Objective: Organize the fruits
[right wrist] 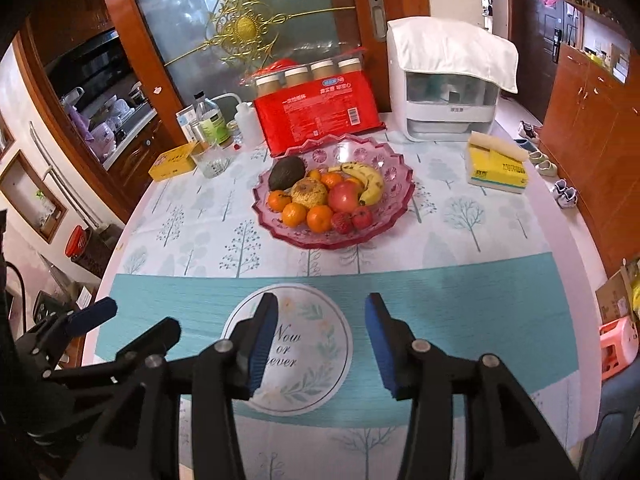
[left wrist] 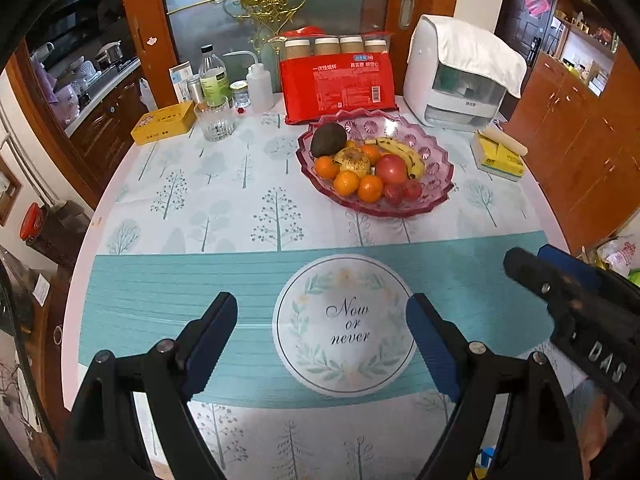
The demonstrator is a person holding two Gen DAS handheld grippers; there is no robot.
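A pink glass fruit bowl [left wrist: 434, 196] [right wrist: 276, 232] stands toward the back of the table. It holds an avocado [left wrist: 328, 139] [right wrist: 286, 172], a banana [left wrist: 404, 154] [right wrist: 369, 178], a red apple [left wrist: 390, 168] [right wrist: 343, 195], a brownish round fruit [left wrist: 353, 161] [right wrist: 308, 193], several oranges [left wrist: 346, 182] [right wrist: 320, 218] and small red fruits [left wrist: 402, 192] [right wrist: 352, 219]. My left gripper [left wrist: 322, 314] hangs open over the round "Now or never" print, empty. My right gripper [right wrist: 322, 312] is open and empty above the same print, well short of the bowl; it also shows at the right edge of the left wrist view.
Behind the bowl lie a red pack of paper cups [left wrist: 338, 86] [right wrist: 318, 118] and a white appliance under a cloth [left wrist: 460, 76] [right wrist: 448, 92]. A yellow tissue pack [left wrist: 498, 154] [right wrist: 496, 170] sits right; a glass [left wrist: 214, 118], bottles [left wrist: 212, 76] and a yellow tin [left wrist: 164, 122] left.
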